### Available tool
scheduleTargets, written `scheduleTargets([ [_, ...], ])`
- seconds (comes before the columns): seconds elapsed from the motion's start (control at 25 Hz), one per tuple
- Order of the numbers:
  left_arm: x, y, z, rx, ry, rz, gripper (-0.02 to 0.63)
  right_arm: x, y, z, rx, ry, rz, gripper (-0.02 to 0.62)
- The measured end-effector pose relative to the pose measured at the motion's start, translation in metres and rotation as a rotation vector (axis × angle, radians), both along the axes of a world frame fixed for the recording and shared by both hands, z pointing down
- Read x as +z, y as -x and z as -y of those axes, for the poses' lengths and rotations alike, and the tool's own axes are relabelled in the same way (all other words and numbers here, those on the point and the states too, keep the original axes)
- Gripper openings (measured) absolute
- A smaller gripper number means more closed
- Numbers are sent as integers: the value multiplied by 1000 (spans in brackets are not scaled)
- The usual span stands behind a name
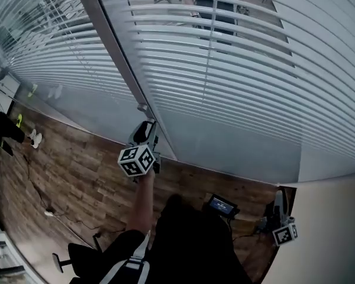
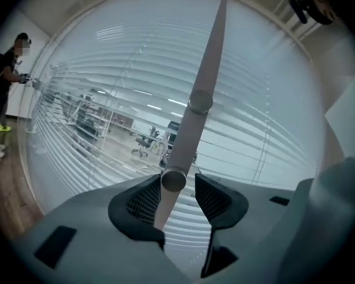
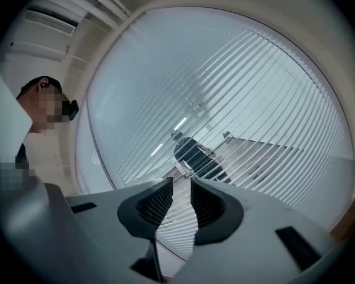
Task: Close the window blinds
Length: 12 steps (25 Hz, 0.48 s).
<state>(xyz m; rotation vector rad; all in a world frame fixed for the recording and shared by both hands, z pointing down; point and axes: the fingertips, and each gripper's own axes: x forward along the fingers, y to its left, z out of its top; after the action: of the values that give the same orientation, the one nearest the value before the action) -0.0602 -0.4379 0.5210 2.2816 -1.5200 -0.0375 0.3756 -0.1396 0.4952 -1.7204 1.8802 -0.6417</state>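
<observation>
Between left gripper fingers, wand, loose

The left claw has a smooth, pale grey shell with rounded shoulders and dark rectangular slots set into it. Its two black pads are cross-hatched on their inner faces. The right claw is of the same make, with a grey shell and black ribbed pads. Each claw carries a white cube printed with black square markers. The person wears a dark top with a short sleeve and pale straps at the shoulder.
</observation>
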Motion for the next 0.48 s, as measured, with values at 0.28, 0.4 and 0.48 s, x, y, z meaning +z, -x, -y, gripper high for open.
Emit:
scheduleTargets([
  [0.28, 7, 6, 11, -152, 40, 11, 158, 32, -64, -5, -93, 13, 61, 80],
  [0.4, 8, 11, 14, -138, 49, 31, 157, 32, -71, -9, -82, 18, 48, 80],
  [0.48, 11, 14, 16, -124, 35, 62, 152, 33, -75, -5, -65, 8, 30, 80],
])
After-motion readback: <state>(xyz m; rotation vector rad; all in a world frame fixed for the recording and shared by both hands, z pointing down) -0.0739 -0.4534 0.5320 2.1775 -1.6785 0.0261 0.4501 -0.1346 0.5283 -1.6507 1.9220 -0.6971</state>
